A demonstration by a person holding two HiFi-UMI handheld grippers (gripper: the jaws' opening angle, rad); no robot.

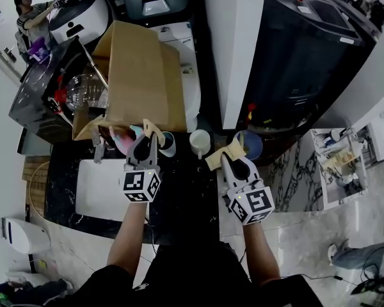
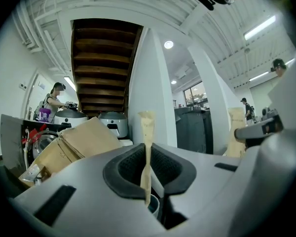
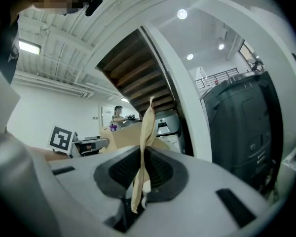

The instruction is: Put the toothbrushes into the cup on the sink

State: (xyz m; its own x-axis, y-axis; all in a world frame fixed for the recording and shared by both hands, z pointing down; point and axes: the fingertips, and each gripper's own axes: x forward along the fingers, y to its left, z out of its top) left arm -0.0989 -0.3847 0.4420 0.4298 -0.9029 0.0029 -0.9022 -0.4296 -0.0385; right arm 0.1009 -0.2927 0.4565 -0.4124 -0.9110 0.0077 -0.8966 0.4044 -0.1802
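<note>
Item: two toothbrushes, each a thin tan strip that looks paper-wrapped, one per gripper. The left gripper (image 1: 146, 147) has its jaws nearly together, pinching the left toothbrush (image 2: 147, 132) partway along its length, so it stands upright with its lower end just over the rim of a teal-rimmed cup (image 1: 168, 144). The right gripper (image 1: 230, 165) is likewise closed to a narrow gap on the right toothbrush (image 3: 147, 127), whose wrapper twists and leans above the pads. Vessels on the dark countertop (image 1: 185, 197): the teal-rimmed cup directly ahead of the left gripper, a white cup (image 1: 200, 141) between the two grippers, and a blue cup (image 1: 251, 144) beside the right one; which is the intended cup cannot be told. A white basin (image 1: 96, 190) lies to the left and a cardboard box (image 1: 141, 75) behind. Judged hazards: each brush is pinched at one narrow spot, so it may pivot or slide through the pads as it is lowered. A drooping wrapper end may catch a rim and tip a light cup. The vessels stand close together, inviting a drop into the wrong one. The grippers, near each other, may knock together if both converge on one cup.
</note>
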